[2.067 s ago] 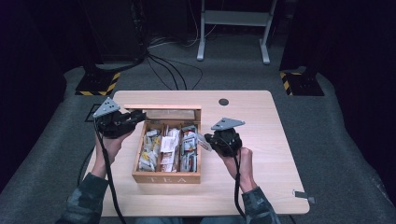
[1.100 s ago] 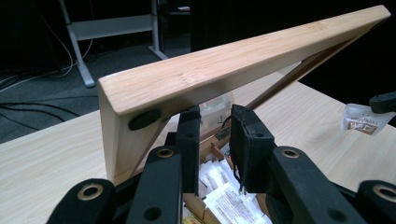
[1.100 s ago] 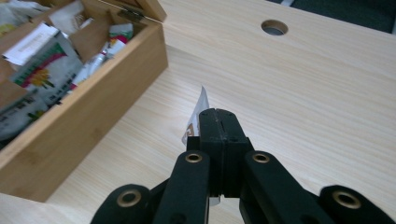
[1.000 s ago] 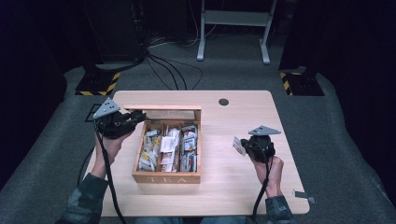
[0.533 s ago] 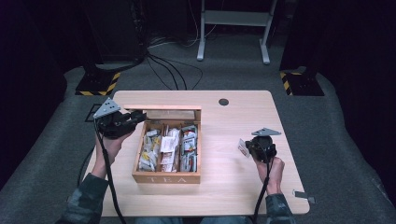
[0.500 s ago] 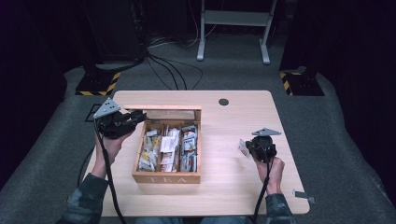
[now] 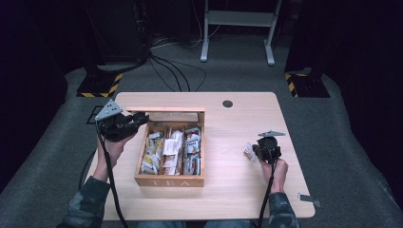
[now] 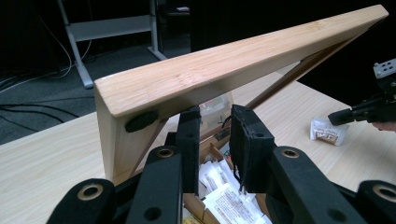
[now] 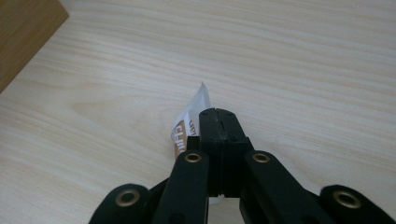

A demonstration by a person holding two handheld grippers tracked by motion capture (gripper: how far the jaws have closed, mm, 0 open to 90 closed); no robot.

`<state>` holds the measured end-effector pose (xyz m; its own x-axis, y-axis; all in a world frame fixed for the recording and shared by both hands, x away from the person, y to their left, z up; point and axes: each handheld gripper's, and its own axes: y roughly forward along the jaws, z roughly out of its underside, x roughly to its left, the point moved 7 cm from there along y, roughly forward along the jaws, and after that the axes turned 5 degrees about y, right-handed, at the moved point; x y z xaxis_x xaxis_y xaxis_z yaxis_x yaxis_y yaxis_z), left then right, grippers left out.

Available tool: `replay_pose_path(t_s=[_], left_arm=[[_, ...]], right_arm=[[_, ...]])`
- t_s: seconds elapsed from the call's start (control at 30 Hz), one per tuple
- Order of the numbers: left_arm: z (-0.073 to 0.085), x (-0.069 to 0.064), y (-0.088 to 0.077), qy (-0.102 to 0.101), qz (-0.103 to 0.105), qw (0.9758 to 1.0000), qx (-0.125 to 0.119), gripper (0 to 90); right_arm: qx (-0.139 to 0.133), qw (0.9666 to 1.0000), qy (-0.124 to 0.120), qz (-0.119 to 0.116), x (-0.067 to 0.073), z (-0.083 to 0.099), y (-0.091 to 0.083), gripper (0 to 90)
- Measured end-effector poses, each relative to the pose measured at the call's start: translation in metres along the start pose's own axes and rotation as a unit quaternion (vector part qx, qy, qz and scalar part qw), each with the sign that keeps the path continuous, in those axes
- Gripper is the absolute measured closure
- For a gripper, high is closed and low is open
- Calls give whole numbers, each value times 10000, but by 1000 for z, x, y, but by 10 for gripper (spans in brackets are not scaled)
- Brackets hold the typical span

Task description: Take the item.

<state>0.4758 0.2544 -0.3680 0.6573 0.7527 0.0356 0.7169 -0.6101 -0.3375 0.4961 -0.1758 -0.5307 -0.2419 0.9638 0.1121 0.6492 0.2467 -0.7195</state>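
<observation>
Sachet (image 7: 248, 152): white and brown tea sachet, pinched in the right gripper (image 7: 259, 151), low over bare table (image 7: 237, 199), well right of the box (image 7: 170, 179); whether it touches the wood I cannot tell.
Sachet, other views: corner pokes out past the closed jaws in the right gripper view (image 9: 190, 122); in the left gripper view it lies at the table with the right gripper's tip at its upper edge (image 8: 328, 132).
Right gripper: jaws clenched on the sachet, pointing down at the table.
Left gripper (image 7: 135, 119): jaws clenched on the edge of the lid (image 8: 224, 70), propping it open and tilted over the box; some window or inner part sits between the pads, blurred.
Box contents: compartments packed with more sachets (image 7: 168, 151).
Change: two seconds back the right gripper was at the box's right edge; since then it has carried the sachet out to the right and come down toward the table. Left gripper unchanged.
Meaning: one sachet is out of the box; setting it down looks like the step in hand, with release likely next.
Risk: lid falls shut if the left grip slackens.
</observation>
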Motion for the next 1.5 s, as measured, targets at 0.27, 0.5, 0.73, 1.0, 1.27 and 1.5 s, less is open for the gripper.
replay_pose_path(t_s=[0.27,0.5,0.73,1.0,1.27,1.5], left_arm=[[0,0,0,-5,7,10000,-3,729],[0,0,0,0,1,10000,-4,728],[0,-1,-1,19,14,10000,31,728],[0,-1,0,18,0,10000,17,728],[1,-2,-1,48,-1,10000,15,727],[1,-3,-1,68,-3,10000,17,727]], right_arm=[[-7,9997,239,110,-12,4,7,833],[-90,9995,309,52,-18,7,2,538],[-169,9998,128,16,-16,19,-7,226],[-364,9993,1,42,-17,36,-24,56],[-338,9990,-226,202,-22,55,-31,0],[-315,9989,-207,263,-28,70,-32,0]])
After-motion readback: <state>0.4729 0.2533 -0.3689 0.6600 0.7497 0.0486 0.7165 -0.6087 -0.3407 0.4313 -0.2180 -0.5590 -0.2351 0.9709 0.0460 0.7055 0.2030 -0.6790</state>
